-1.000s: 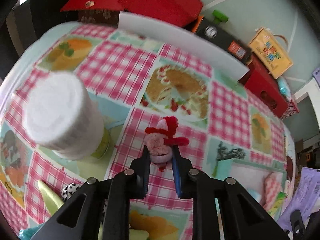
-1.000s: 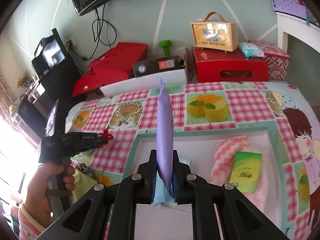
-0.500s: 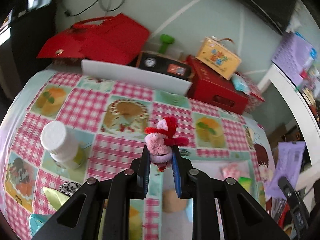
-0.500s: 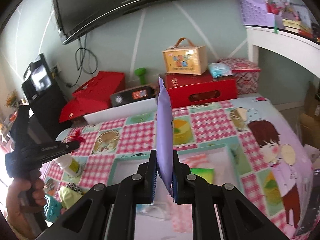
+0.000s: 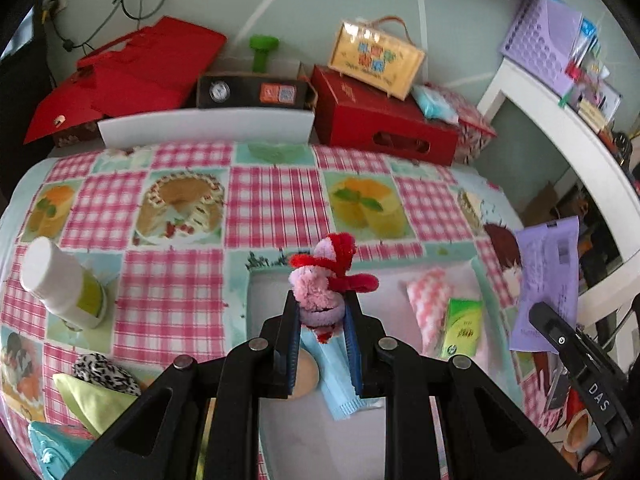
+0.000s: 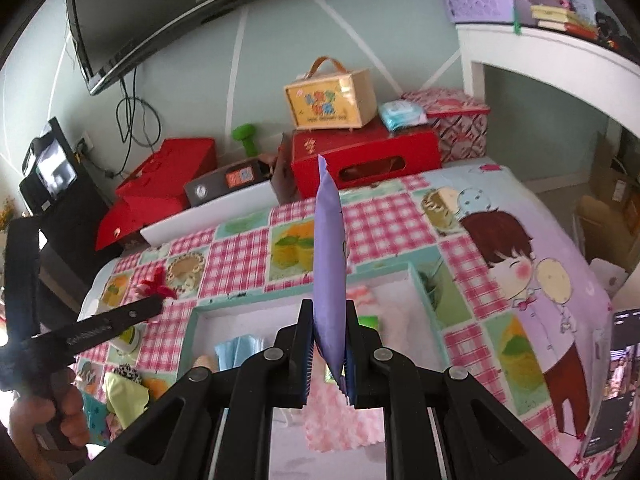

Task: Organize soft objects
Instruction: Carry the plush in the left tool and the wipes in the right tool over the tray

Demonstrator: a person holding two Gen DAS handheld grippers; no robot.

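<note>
Two grippers are up, both loaded. We see the left gripper (image 5: 322, 316) with jaws pinching a pink-and-red plush toy (image 5: 324, 280) on a purple hair tie, held above the near-left part of the white tray (image 5: 256, 300). We see the right gripper (image 6: 329, 340) with jaws pinching a purple packet (image 6: 329, 248) edge-on, upright, above the tray's middle; in the left wrist view that packet (image 5: 546, 280) hangs past the tray's right rim.

Inside the tray: a light blue face mask (image 5: 340, 376) and a tan round pad (image 5: 304, 372) toward the left, a pink striped cloth (image 5: 428, 300) with a green packet (image 5: 460, 328) lying on it toward the right.

Left of the tray on the checked surface (image 5: 276, 200): a white-capped bottle (image 5: 64, 284), a leopard-print scrunchie (image 5: 106, 372), a green pouch (image 5: 92, 400). A hand (image 6: 60, 412) grips the left gripper's handle, left of the tray.
</note>
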